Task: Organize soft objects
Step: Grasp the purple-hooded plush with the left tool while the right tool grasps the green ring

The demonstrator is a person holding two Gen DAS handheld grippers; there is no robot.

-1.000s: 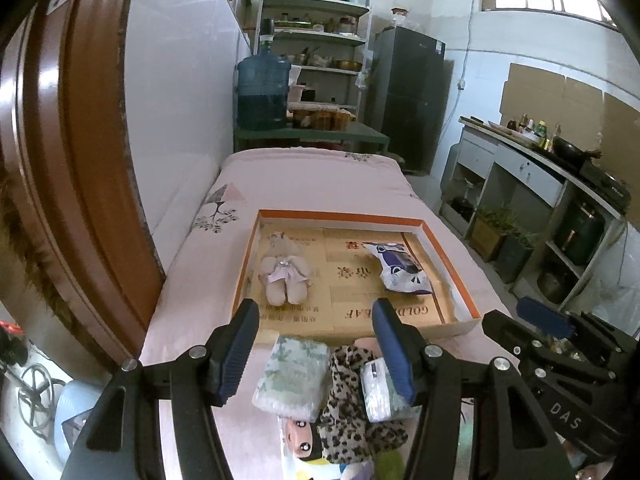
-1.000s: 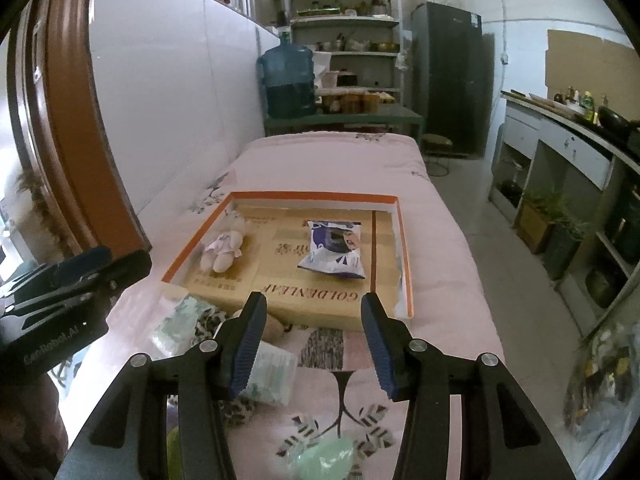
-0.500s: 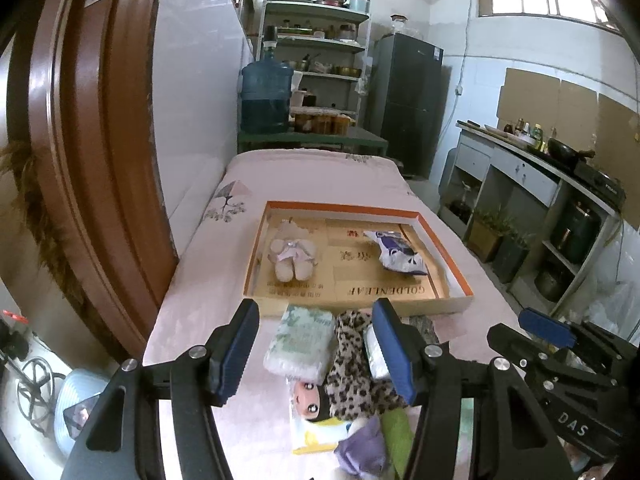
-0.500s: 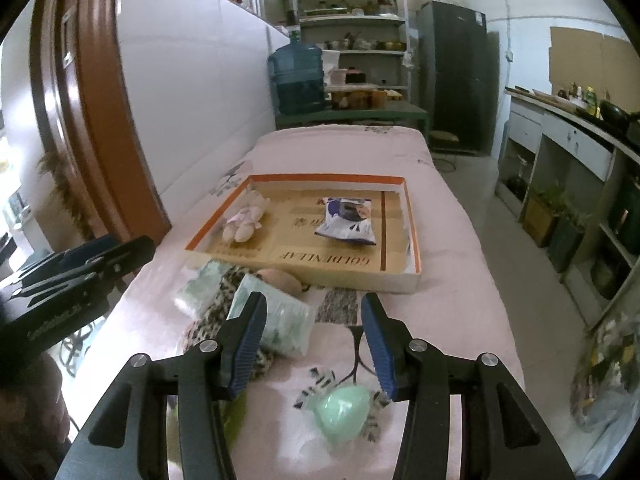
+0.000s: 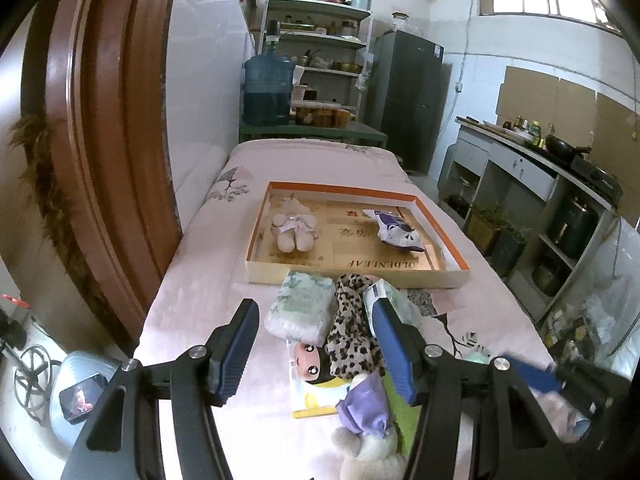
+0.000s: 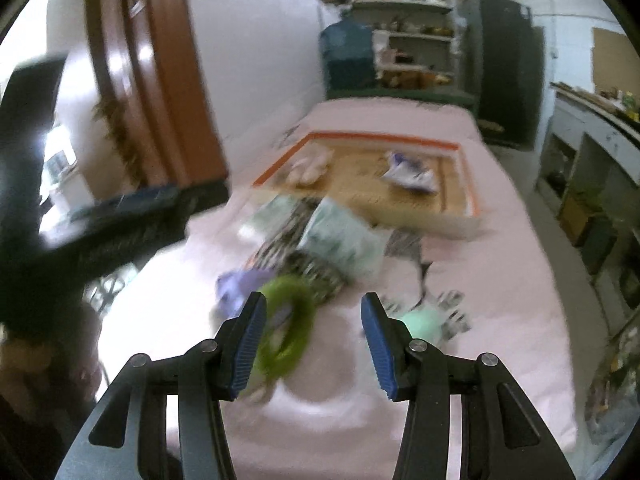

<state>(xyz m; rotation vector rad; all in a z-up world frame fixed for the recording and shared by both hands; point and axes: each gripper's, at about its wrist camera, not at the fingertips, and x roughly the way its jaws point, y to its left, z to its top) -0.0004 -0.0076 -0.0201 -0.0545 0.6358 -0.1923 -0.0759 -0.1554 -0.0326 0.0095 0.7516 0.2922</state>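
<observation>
An orange-rimmed cardboard tray (image 5: 448,276) on the pink bed holds a small plush doll (image 5: 294,229) and a purple-white snack bag (image 5: 394,232). In front of it lies a pile: a tissue pack (image 5: 302,306), a leopard cloth (image 5: 352,334), a doll-face packet (image 5: 310,364), a purple-dressed plush (image 5: 366,408). My left gripper (image 5: 316,350) is open and empty above the pile. My right gripper (image 6: 312,340) is open and empty over a green ring (image 6: 286,330) and a mint soft egg (image 6: 424,322); that view is blurred. The tray (image 6: 468,224) shows there too.
A brown door frame (image 5: 100,152) stands left of the bed. A shelf with a blue water jug (image 5: 268,90) and a dark fridge (image 5: 406,100) stand behind it. A kitchen counter (image 5: 540,160) runs along the right. A stool (image 5: 78,392) sits on the floor at left.
Both grippers have drawn back toward the near end of the bed, so the tray looks farther and more of the pile shows. The right view is now motion-blurred. Both stay open.
</observation>
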